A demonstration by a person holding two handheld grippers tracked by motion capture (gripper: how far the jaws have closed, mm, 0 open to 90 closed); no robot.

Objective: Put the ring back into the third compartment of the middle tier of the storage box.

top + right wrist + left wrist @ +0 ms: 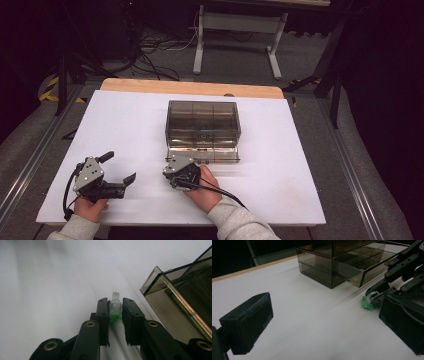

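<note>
One green piece half-hidden in right tool

Open drawer blocks ahead of right claw; left side free.

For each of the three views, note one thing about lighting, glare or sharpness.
High view: the white table is bright, its surroundings dark. Left gripper view: dim, the smoky drawer box murky, the near jaws soft. Right gripper view: the small green-and-clear piece in the right gripper is fairly sharp; a warm glare streaks the drawer edge.
</note>
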